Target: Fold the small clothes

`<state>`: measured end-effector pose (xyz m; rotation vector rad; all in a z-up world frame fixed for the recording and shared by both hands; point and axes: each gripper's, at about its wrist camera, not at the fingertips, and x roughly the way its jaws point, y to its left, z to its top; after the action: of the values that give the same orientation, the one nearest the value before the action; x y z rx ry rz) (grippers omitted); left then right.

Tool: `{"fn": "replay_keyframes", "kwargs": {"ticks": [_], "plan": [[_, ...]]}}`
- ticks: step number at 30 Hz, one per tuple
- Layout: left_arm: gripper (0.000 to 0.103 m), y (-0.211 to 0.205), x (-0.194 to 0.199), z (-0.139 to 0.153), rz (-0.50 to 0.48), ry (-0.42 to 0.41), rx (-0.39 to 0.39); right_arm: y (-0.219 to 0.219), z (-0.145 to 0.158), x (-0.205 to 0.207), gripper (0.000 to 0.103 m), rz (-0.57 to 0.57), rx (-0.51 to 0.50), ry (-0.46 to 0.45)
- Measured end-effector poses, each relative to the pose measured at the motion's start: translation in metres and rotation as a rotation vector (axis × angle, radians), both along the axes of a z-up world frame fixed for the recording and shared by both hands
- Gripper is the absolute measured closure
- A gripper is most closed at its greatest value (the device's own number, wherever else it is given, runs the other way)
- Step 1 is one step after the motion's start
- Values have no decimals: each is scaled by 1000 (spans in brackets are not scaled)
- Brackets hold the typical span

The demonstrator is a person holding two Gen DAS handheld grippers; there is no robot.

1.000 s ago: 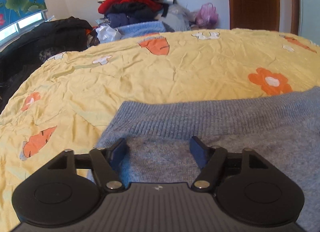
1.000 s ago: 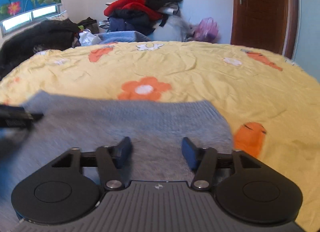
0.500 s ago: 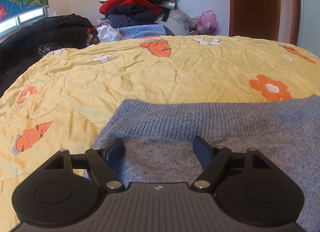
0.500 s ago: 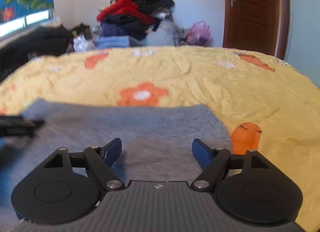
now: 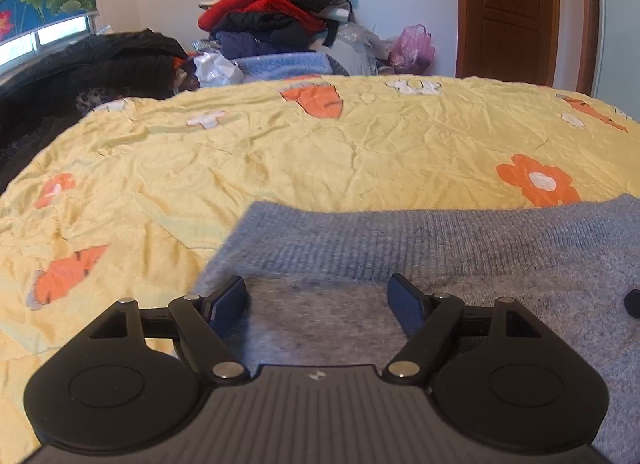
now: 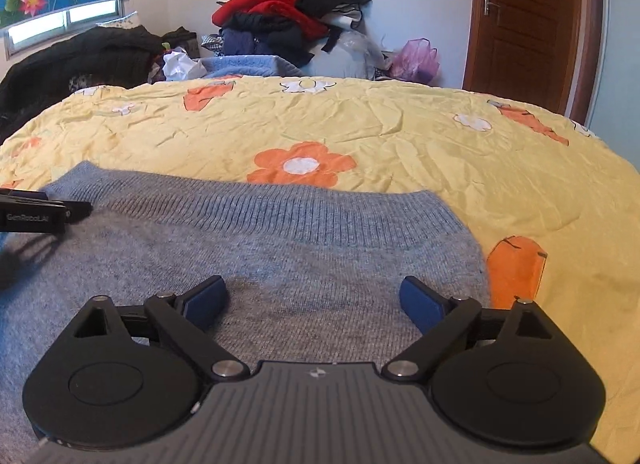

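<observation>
Meanwhile, the grey-blue sweater (image 6: pixel 304 248) lay flat on the yellow bedspread (image 6: pixel 420 135); the left gripper (image 5: pixel 318 298) and right gripper (image 6: pixel 314 298), jaws just widening, gaped empty above it.

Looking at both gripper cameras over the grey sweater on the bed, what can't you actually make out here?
- Near part of the grey sweater: hidden in both wrist views by the gripper bodies, so its sleeves and neckline are unseen.
- Left gripper in the right wrist view: cut off by the left edge.
- Right gripper, jaws just opened with nothing between: only a dark tip at the left view's right edge.
- Clothes pile: too jumbled to tell single garments.
</observation>
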<state>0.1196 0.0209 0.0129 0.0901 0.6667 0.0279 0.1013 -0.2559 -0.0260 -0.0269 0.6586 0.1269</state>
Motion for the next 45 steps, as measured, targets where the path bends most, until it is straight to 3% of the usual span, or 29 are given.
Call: {"fn": "replay_keyframes", "kwargs": {"ticks": [2, 5, 8, 11, 14, 18, 23, 26, 29, 31, 36, 38, 39, 42, 45], "plan": [[25, 10, -20, 11, 77, -61, 26, -3, 0, -2, 9, 2, 21, -3], [25, 48, -59, 31, 184, -101, -90, -7, 1, -3, 9, 3, 46, -9], [24, 101, -109, 40, 320, -72, -351, -8, 1, -3, 7, 9, 56, -9], [24, 135, -161, 35, 390, -12, -595, -9, 1, -3, 6, 14, 64, -10], [24, 133, -194, 27, 388, 38, -646, -10, 1, -3, 4, 19, 76, -10], [24, 124, -201, 8, 400, 113, -708, -10, 2, -3, 4, 22, 83, -10], [20, 104, -185, 8, 323, 111, -700, -11, 2, -5, 4, 21, 94, -15], [20, 93, -174, 8, 316, 95, -657, -11, 2, -5, 4, 21, 96, -15], [22, 98, -169, 5, 329, 95, -744, -12, 2, -5, 4, 21, 96, -15], [42, 101, -165, 3, 318, 102, -819, -12, 2, -5, 4, 22, 96, -14], [54, 100, -155, -3, 341, 110, -830, -12, 2, -5, 3, 21, 95, -14], [69, 100, -153, -3, 350, 112, -822, -11, 2, -5, 3, 21, 95, -14], [88, 101, -151, -3, 357, 125, -805, -11, 2, -4, 3, 21, 94, -14], [93, 96, -149, -2, 361, 132, -739, -10, 2, -4, 3, 23, 87, -11], [95, 71, -151, 18, 276, 80, -554, -9, 3, -3, 3, 26, 84, -4]]}}
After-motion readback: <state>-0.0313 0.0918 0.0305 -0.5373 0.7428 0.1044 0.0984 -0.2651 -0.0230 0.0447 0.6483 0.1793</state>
